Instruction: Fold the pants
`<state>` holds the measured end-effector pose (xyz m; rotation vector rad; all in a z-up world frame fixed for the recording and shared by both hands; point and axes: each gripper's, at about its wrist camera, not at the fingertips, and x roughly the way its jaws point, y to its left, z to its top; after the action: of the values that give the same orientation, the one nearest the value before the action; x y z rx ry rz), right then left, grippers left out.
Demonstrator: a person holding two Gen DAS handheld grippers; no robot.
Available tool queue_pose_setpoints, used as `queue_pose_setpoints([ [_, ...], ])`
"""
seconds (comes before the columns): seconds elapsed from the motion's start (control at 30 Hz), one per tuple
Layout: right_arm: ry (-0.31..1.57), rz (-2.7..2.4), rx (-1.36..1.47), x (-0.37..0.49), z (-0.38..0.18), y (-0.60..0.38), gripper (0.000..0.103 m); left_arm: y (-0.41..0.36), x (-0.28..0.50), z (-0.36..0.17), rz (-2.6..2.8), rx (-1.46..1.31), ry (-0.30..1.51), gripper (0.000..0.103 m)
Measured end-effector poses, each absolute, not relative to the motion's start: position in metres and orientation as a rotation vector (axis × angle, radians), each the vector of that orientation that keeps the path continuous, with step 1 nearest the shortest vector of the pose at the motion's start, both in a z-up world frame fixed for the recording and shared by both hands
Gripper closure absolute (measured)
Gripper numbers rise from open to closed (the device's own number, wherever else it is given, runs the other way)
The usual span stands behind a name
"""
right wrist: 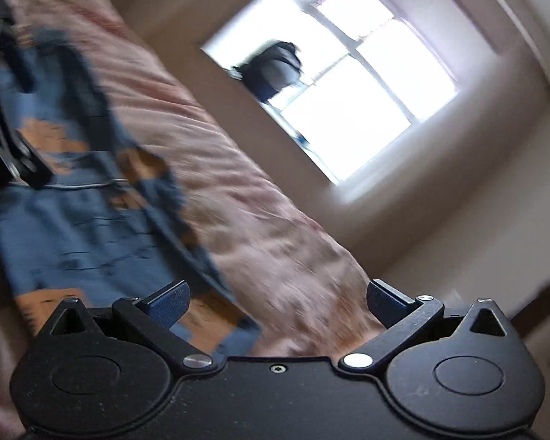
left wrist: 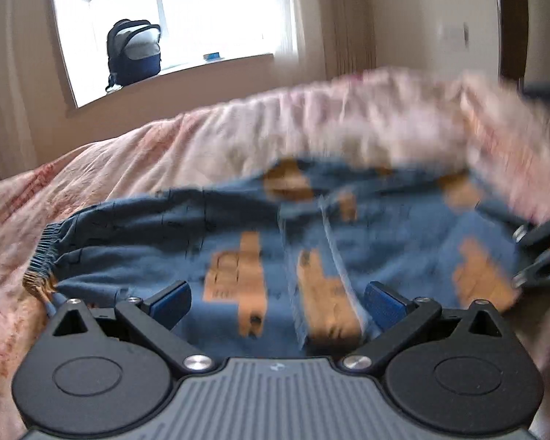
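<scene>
Blue pants spread on the bed.
Left hand-held gripper gapes above them; only its view shows the elastic cuff. Right hand-held gripper gapes too.

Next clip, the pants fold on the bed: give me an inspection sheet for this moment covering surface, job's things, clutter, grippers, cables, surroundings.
Surface: bed with a wrinkled pink patterned bedspread.
Job's things: blue pants with orange patches lie spread on the bedspread, elastic cuff at the left edge; fold stage unclear through motion blur.
Clutter: nothing seen on the bed besides the pants.
Grippers: left gripper open above the pants, holding nothing; right gripper open, tilted, over the pants' edge and the bedspread.
Cables: nothing seen.
Surroundings: bright window; dark backpack and a small blue item on the sill; beige walls.
</scene>
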<state>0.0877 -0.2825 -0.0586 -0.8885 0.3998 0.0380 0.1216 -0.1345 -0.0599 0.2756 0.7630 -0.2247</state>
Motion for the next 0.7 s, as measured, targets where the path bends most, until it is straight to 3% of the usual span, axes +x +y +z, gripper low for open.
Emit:
queue_pose_setpoints([
  [0.17, 0.573, 0.08, -0.983, 0.096, -0.081, -0.286, 0.001, -0.129, 0.125, -0.061, -0.228, 0.244, 0.812, 0.0],
  [0.3, 0.668, -0.071, -0.836, 0.11, -0.072, -0.32, 0.001, -0.12, 0.126, -0.05, -0.278, 0.274, 0.872, 0.0],
  [0.5, 0.5, -0.182, -0.651, 0.121, -0.055, -0.333, 0.001, -0.118, 0.152, -0.028, -0.295, 0.171, 0.769, 0.0],
  [0.7, 0.492, -0.142, -0.591, 0.14, -0.067, -0.326, 0.001, -0.129, 0.195, -0.073, -0.188, 0.249, 0.743, 0.0],
])
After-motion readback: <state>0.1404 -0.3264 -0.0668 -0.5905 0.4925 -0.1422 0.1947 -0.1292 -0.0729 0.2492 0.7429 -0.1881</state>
